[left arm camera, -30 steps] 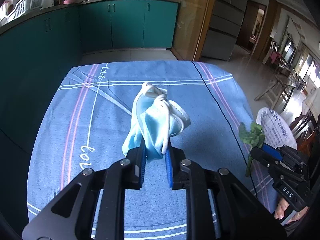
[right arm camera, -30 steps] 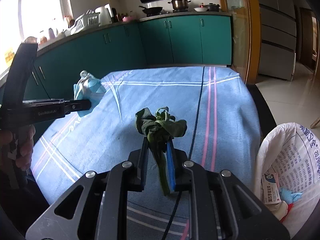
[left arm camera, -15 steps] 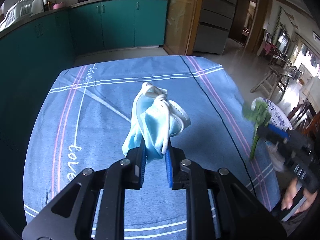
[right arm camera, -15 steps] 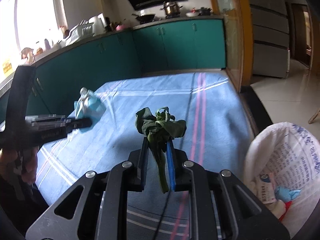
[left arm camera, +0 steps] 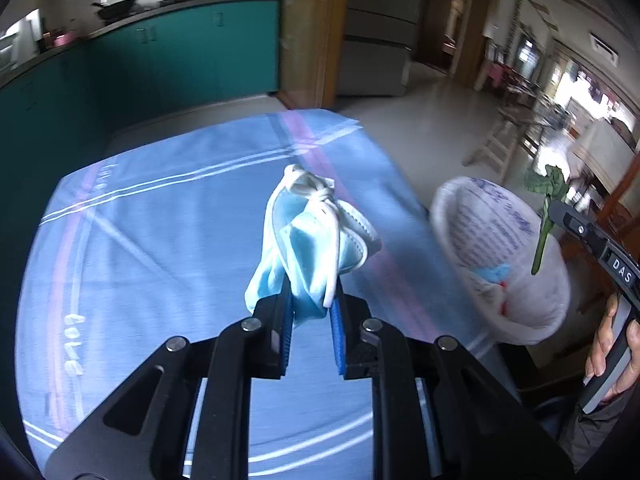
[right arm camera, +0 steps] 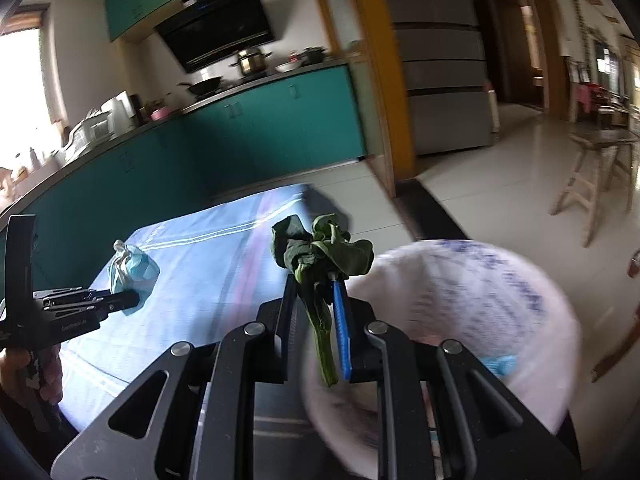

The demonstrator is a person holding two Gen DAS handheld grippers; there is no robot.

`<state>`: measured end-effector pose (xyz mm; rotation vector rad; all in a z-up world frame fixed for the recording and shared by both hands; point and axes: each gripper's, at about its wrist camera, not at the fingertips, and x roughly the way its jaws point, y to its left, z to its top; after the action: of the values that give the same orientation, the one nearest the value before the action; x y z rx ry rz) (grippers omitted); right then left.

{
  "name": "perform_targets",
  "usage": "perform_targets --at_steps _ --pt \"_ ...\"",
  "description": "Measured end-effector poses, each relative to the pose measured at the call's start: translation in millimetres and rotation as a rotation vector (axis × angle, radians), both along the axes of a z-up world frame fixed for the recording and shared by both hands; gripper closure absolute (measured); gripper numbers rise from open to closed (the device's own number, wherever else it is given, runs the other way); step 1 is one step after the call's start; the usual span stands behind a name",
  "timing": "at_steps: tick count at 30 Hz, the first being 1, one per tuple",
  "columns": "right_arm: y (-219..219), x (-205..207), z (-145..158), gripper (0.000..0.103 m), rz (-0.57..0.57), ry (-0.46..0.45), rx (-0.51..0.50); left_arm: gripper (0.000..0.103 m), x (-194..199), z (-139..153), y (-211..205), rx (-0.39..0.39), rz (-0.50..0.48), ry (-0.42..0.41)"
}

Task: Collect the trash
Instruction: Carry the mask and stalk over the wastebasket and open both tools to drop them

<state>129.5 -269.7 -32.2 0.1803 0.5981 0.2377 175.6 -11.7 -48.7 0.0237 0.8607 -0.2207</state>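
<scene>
So on the far left of the kitchen there's the teal cabinets point(right arm camera: 256, 132) with a counter full of stuff: a wok point(right arm camera: 204, 86), a steel pot point(right arm camera: 250, 61) and the black hood point(right arm camera: 218, 26) above them.

In front of that is the table with a blue cloth point(left arm camera: 160, 216), white and pink stripes on it, some "love" lettering near the left edge.

The left gripper point(left arm camera: 310, 304) is clamped tight on a crumpled mask point(left arm camera: 312, 240), light blue with white ear loops bunched on top. The mask is up off the cloth, sticking up out of the jaws. From the right wrist camera you can see the same gripper point(right arm camera: 132, 300) off to the left over the cloth, mask point(right arm camera: 134, 268) poking up from its tip, and a bit of the person's hand point(right arm camera: 40, 368) on the handle.

Moving right, the right gripper point(right arm camera: 316, 292) is closed on a wilted leaf point(right arm camera: 320, 252), dark green, stem hanging down between the blue pads. It's past the table's right edge, over the bin point(right arm camera: 480, 300), which is lined with a white bag with blue print. There's already some stuff in there, a blue bit and something red, too blurry to tell what.

In the left view the bin point(left arm camera: 496, 256) sits just beside the table's right edge, with the leaf point(left arm camera: 546, 196) over its far side and the right hand point(left arm camera: 616, 352) at the frame's edge.

Far right is tile floor and a wooden stool point(right arm camera: 592, 176).
</scene>
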Motion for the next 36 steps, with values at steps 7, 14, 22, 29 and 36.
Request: perform_targets --at_steps 7,14,22,29,36 --pt "-68.2 -23.4 -3.6 0.085 -0.129 0.015 0.05 0.085 11.3 -4.7 -88.0 -0.028 -0.131 0.037" --pt "-98.2 -31.4 -10.8 0.085 -0.196 0.041 0.105 0.085 20.7 -31.7 -161.2 -0.051 -0.247 0.124" --pt "-92.5 -27.6 -13.8 0.085 -0.196 0.064 0.101 0.067 25.0 -47.1 -189.3 -0.061 -0.329 0.154" --pt "-76.9 -18.3 -14.4 0.037 -0.187 0.087 0.066 0.022 7.4 -20.4 -163.7 0.008 -0.297 0.021" --pt "-65.8 -18.6 -13.2 0.021 -0.242 0.07 0.029 0.014 -9.2 11.0 -96.9 -0.001 -0.162 -0.048"
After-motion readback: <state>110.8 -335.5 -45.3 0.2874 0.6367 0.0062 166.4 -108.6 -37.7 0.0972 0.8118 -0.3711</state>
